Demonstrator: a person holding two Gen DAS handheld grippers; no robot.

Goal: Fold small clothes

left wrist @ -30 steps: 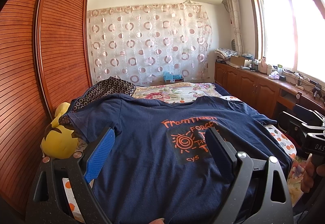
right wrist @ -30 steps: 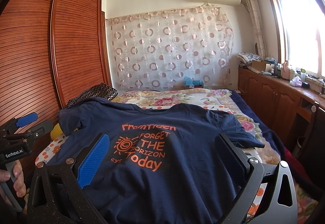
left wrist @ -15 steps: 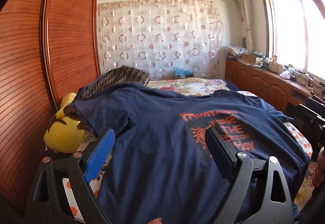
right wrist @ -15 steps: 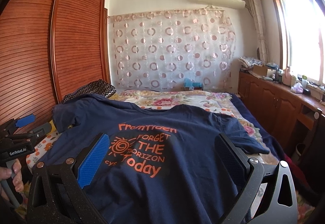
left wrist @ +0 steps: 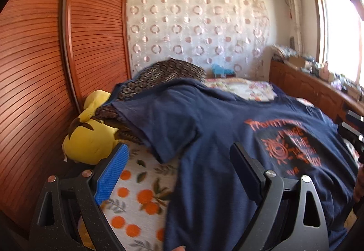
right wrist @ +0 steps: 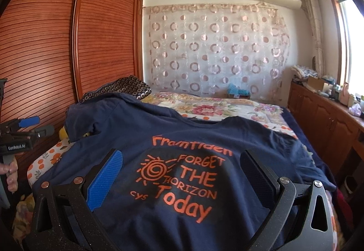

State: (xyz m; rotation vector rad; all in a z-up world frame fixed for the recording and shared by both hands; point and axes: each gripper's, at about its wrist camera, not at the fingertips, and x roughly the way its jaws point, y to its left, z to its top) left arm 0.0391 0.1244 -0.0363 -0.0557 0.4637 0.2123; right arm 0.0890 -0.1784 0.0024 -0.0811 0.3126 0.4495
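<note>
a bed (right wrist: 238, 112) filled most of the room, its far part covered by a floral quilt and its near left corner by a sheet printed with oranges (left wrist: 138, 201). along the left wall ran a slatted wooden wardrobe (right wrist: 56, 46), and a curtain with ring patterns (right wrist: 216, 46) hung behind the bed. a low wooden cabinet (right wrist: 329, 119) stood under the window on the right, cluttered on top.

the navy t-shirt (right wrist: 182, 137) lay spread flat across the near half of the bed, printed side up, with orange lettering and a spiral sun. its left sleeve (left wrist: 159, 128) reached toward a dark patterned pillow (left wrist: 163, 73) and lay partly on it. a yellow plush toy (left wrist: 91, 139) sat beside that sleeve, against the wardrobe.

the left gripper (left wrist: 179, 157) was spread wide with nothing between its fingers, hovering over the shirt's left side: its blue pad (left wrist: 111, 173) was above the orange-print sheet and the black finger above the navy cloth. this view was blurred. the right gripper (right wrist: 182, 169) was likewise wide apart and empty, above the shirt with the printed words showing between its fingers. in the right view the left gripper appeared at the left edge, held by a hand (right wrist: 11, 173).
</note>
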